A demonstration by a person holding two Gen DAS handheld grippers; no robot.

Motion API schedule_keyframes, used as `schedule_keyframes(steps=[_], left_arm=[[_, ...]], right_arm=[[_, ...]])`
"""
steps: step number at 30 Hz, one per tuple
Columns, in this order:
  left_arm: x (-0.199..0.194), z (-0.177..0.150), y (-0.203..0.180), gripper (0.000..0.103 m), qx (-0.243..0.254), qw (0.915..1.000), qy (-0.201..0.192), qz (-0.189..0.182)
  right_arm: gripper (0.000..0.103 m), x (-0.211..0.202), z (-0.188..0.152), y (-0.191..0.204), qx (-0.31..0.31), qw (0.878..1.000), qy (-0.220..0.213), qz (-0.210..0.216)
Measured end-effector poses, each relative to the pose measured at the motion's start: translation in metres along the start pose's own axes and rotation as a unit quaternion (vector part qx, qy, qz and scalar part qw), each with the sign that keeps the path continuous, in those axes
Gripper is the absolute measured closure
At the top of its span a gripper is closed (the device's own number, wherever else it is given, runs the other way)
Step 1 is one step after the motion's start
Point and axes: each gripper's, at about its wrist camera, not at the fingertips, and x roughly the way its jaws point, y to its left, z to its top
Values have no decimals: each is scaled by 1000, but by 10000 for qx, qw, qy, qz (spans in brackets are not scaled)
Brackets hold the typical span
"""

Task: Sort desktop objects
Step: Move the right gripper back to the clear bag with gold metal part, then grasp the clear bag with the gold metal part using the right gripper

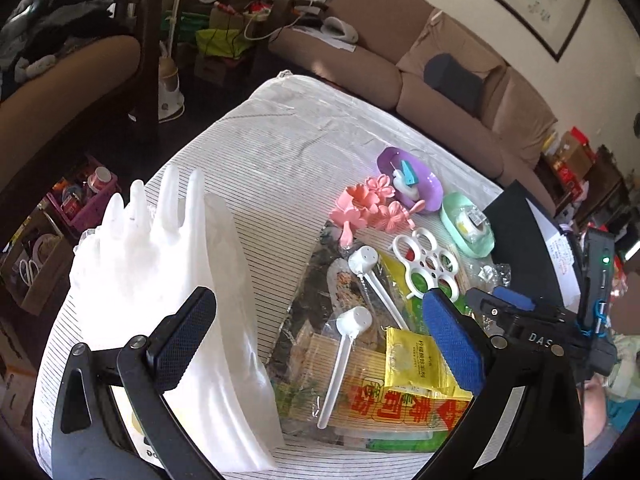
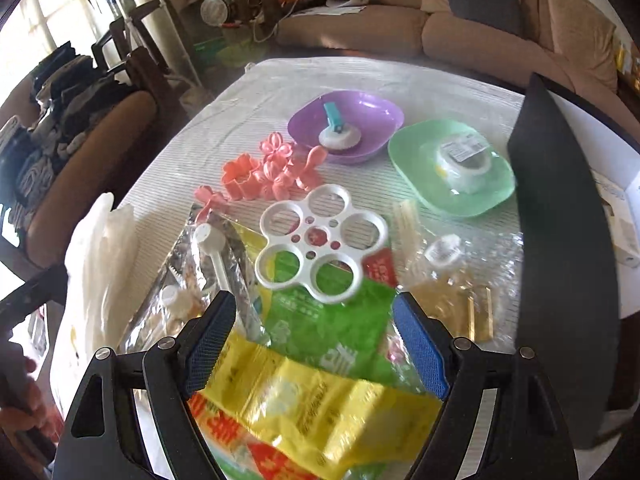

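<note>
Jaws wide open on both grippers, nothing held. Left gripper (image 1: 320,344) hangs over the near-left part of the counter (image 1: 280,148), its left pad just in front of the white glove stack (image 1: 172,280). Right gripper (image 2: 316,344) hangs over the yellow packet (image 2: 320,412) at the near edge; in the left view its tips sit just past my right pad.

Handling guesses:
- Yellow packet: light, floppy, slick film. I'd pinch a free edge or corner, not the middle.
- Egg rack (image 2: 324,240): rigid plastic, light, lying on the green bag (image 2: 336,328) mid-counter. I'd grip across a ring wall.
- Two white scoops (image 1: 352,320): stiff, thin. Take by the handle; they lie on crinkly foil and may skate.
- Pink flower cutters (image 2: 272,168): small, rigid, clustered just beside the purple bowl (image 2: 372,116) toward the far side. One at a time.
- Gloves: soft, limp, will likely drag neighbours out of the stack.
- Green bowl (image 2: 496,196) already holds a tape roll (image 2: 464,160).
</note>
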Motion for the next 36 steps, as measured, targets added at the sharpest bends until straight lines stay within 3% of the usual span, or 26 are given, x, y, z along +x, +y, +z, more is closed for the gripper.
schedule_keyframes(steps=[9,17,22,27,31,33,36], left_arm=[[14,16,6,0,44,9999,31,130],[28,16,-10,0,130,9997,194,66],[32,18,-11,0,118,9996,228,139],[34,22,1,0,-140,9995,247,122],[38,21,-4,0,-44,9993,349,86],[42,19,-9,0,55,9990,429,106],[47,17,-16,0,112,9985,528,43]], right_arm=[[20,13,2,-1,237,9993,-105,265],[19,24,-6,9,134,9991,49,402],[19,22,5,-1,358,9977,-130,558],[19,7,26,-24,617,9961,-425,472],[19,-21,55,-53,841,9931,-683,439],[19,-28,65,-61,758,9952,-505,347],[19,-28,64,-61,310,9993,-63,-201]])
